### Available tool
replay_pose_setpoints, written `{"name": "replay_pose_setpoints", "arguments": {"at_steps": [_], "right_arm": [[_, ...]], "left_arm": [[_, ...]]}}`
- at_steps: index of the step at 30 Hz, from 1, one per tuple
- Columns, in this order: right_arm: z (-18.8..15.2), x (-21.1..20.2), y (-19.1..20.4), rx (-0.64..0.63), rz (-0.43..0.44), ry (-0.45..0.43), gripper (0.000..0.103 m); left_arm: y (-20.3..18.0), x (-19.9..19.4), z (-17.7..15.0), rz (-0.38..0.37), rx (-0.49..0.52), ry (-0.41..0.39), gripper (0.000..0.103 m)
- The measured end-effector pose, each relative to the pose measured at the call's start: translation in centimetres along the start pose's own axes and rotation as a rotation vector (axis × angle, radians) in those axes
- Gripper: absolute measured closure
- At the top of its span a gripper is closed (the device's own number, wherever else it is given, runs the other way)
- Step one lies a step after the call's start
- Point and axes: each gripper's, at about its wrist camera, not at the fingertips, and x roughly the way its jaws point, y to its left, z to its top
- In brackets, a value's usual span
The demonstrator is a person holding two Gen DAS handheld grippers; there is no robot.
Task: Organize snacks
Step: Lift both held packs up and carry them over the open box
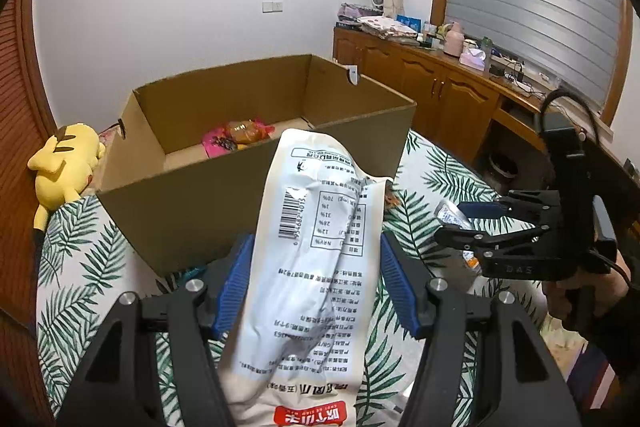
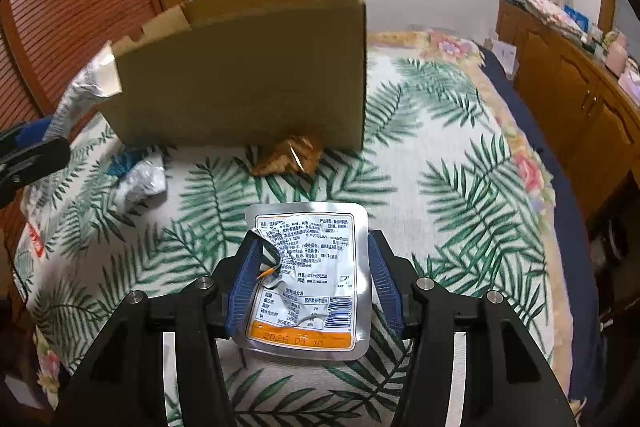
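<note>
Left wrist view: the left tongs (image 1: pixel 316 287) are closed on a long white snack bag (image 1: pixel 316 247), which sits between the blue pads (image 1: pixel 234 287) and rises toward the open cardboard box (image 1: pixel 192 195). The box stands on a bed with a leaf-print cover (image 1: pixel 80 287) and holds a pink packet (image 1: pixel 218 143) with an orange one on it. A yellow plush toy (image 1: pixel 66 167) lies left of the box. The right tongs (image 1: pixel 464 223) show at right, holding a small silver pouch (image 1: pixel 454 215).

Right wrist view: the right tongs (image 2: pixel 310 287) grip the silver pouch (image 2: pixel 316 275) from both sides, its label facing up, above the bed cover. The box (image 2: pixel 248 75) stands ahead, with a brown wrapper (image 2: pixel 290 155) at its base and a crumpled silver wrapper (image 2: pixel 142 183) to the left.
</note>
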Motion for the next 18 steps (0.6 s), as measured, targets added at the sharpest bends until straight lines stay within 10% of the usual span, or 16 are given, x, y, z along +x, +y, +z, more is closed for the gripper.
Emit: {"name": "replay_pose_setpoints", "arguments": {"at_steps": [18], "right_arm": [[10.4,-4.3,3.7,-0.137,0.052,-0.199,0.048]], "left_arm": [[4.4,-1.6,7.0,0.068,-0.002,-0.115,0.041]]}}
